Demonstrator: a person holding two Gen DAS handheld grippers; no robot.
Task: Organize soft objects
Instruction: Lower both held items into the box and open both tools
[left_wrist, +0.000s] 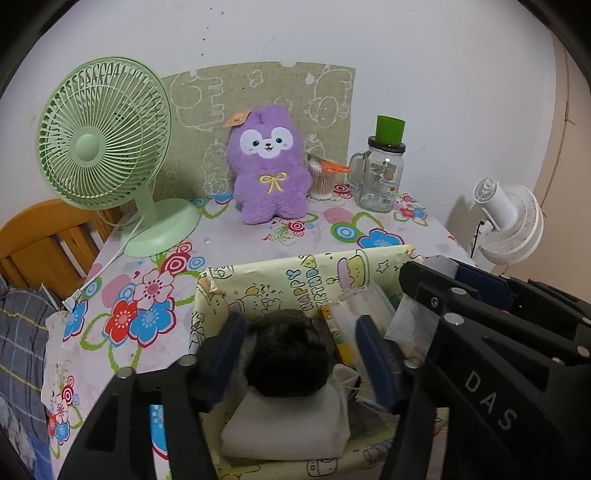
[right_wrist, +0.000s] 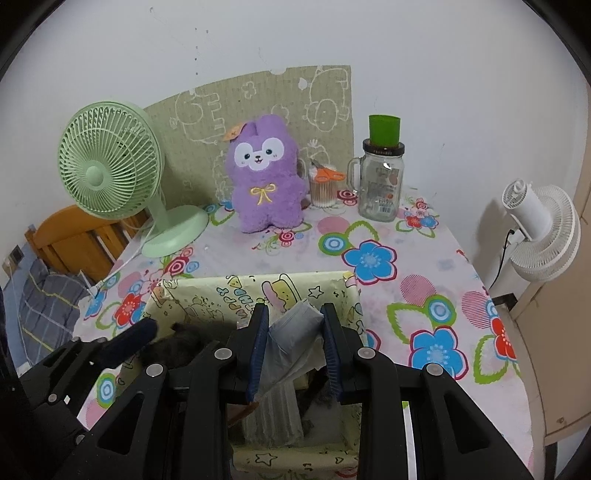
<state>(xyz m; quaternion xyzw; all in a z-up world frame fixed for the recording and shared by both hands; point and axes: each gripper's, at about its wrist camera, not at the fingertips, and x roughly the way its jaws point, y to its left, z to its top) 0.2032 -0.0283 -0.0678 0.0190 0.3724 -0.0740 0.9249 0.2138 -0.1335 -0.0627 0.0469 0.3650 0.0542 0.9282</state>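
The left gripper (left_wrist: 295, 354) is spread wide over the box (left_wrist: 258, 280), its pads either side of a dark fuzzy bundle (left_wrist: 286, 354) without clearly pressing it; whether it has any grip I cannot tell. The bundle rests on a white folded pad (left_wrist: 288, 424) inside the box. The right gripper (right_wrist: 295, 354) is closed to a narrow gap on a grey pouch (right_wrist: 295, 325), holding it over the box's right half. The pouch's long axis runs up and away from the camera, top tilted right, tail hanging into the box. To do this well, I judge each item should be lowered flat, side by side, and released only once settled. A purple plush (right_wrist: 264, 173) sits upright at the table's (right_wrist: 424, 266) back.
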